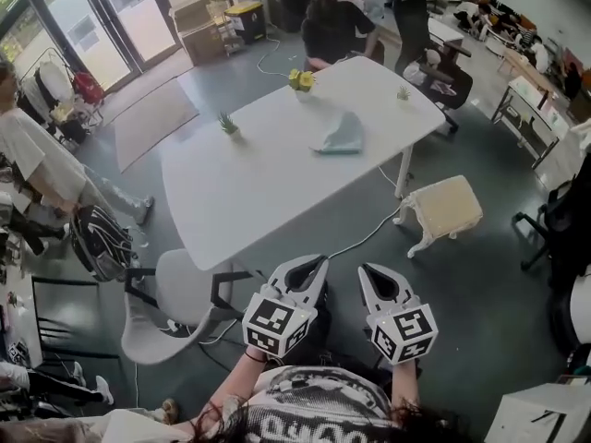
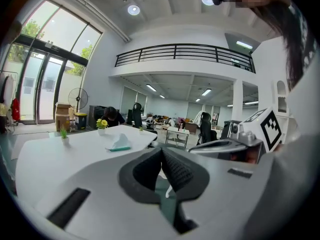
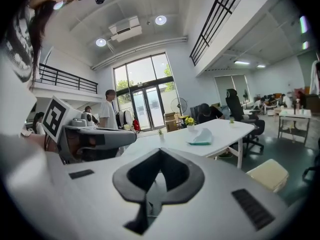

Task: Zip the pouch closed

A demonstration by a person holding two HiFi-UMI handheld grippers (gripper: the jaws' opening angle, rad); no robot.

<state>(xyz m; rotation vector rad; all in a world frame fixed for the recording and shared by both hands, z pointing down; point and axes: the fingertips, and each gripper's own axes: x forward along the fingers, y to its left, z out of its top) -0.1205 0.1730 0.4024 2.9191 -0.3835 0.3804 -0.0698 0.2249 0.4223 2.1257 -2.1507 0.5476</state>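
Observation:
A light blue pouch (image 1: pixel 338 135) lies on the white table (image 1: pixel 259 183), toward its far right part; it also shows as the pouch (image 2: pixel 120 143) in the left gripper view and the pouch (image 3: pixel 202 137) in the right gripper view. My left gripper (image 1: pixel 316 264) and right gripper (image 1: pixel 369 271) are held side by side near my body, well short of the table's near edge, tips pointing toward it. Both are shut with nothing between their jaws. In the left gripper view the left gripper (image 2: pixel 161 151) is closed, and the right gripper (image 3: pixel 160 151) is closed too.
A small green plant (image 1: pixel 227 125) and a pot of yellow flowers (image 1: pixel 300 81) stand on the table. A grey chair (image 1: pixel 175 307) sits at the near left, a cream stool (image 1: pixel 445 210) at the right. A person (image 1: pixel 332 28) sits at the far end; another person (image 1: pixel 42 169) stands left.

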